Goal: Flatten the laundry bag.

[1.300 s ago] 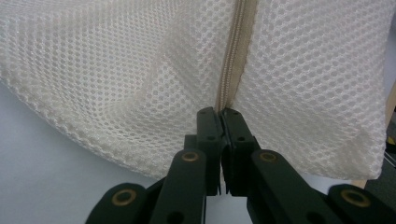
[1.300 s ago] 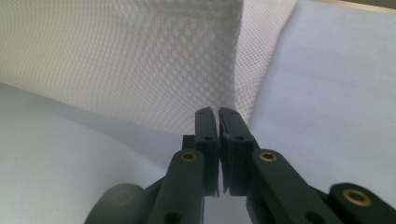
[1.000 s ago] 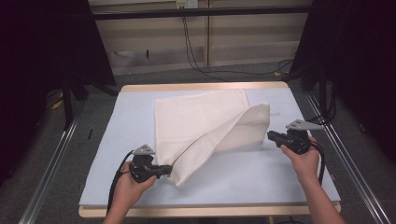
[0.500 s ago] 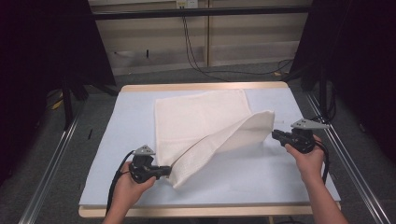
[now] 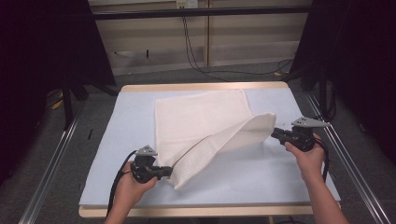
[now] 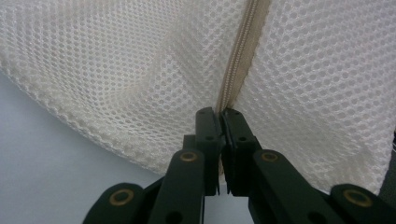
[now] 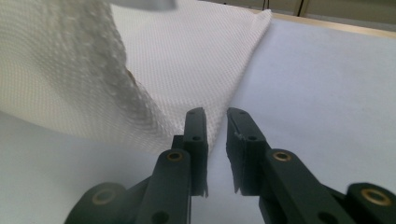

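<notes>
Lying spread over the middle of the pale blue table [image 5: 116,140], the cream mesh laundry bag [image 5: 201,116] has its near edge lifted into a slack ridge that runs from the left gripper [image 5: 169,171] at the near left up to a folded corner just beside the right gripper [image 5: 273,133]. The left gripper view shows its jaws clenched on the bag right at the zipper [image 6: 240,51], with the fabric fanning out on both sides of the pinch. The right gripper's jaws have just been opening; its own view shows a clear gap between them with nothing inside, and the bag's corner [image 7: 135,116] resting to the left of the tips, so it is released. The bag looks very light and wholly limp: it sags and drapes wherever it is not held, and the open weave should give the pads good friction, though a thin pinch of mesh could slide out under a sharp tug. The zipper tape and the stitched seam are the firmest places to grasp, since they are thicker and do not stretch the way the netting does. Held at one point, as now, it will likely swing and fold on itself, so a second hold at the far end of the zipper edge seems wise
</notes>
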Motion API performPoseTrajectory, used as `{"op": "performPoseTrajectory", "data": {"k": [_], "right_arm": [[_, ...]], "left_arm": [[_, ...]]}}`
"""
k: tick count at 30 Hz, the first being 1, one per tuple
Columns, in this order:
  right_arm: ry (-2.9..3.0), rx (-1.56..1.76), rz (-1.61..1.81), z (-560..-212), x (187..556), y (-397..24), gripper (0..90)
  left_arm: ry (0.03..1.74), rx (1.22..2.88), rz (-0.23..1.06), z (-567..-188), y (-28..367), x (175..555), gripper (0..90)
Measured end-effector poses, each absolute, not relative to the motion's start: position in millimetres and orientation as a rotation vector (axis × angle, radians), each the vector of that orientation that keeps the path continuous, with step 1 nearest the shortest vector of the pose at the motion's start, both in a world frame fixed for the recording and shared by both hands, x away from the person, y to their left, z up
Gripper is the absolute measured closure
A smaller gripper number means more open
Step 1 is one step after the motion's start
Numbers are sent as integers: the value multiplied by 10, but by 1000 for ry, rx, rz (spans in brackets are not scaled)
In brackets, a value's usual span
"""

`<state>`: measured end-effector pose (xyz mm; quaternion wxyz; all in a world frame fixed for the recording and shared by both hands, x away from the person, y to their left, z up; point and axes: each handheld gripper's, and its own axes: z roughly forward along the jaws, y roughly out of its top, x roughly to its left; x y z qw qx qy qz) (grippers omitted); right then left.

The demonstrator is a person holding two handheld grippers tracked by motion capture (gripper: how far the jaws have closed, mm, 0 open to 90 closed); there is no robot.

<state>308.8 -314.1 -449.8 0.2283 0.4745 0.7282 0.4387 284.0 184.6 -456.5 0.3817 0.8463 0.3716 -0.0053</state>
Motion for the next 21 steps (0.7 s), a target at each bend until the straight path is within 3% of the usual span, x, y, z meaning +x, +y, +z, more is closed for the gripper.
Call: {"op": "performPoseTrajectory", "data": {"k": [8,21], "right_arm": [[2076,1225,1265,-4502,3088,-3069,778],[2143,1227,1268,-4616,3017,-3079,790]], "left_arm": [[949,2135,-8,-4544,1861,2856,829],[1004,2050,59,-4437,1966,2909,631]]}}
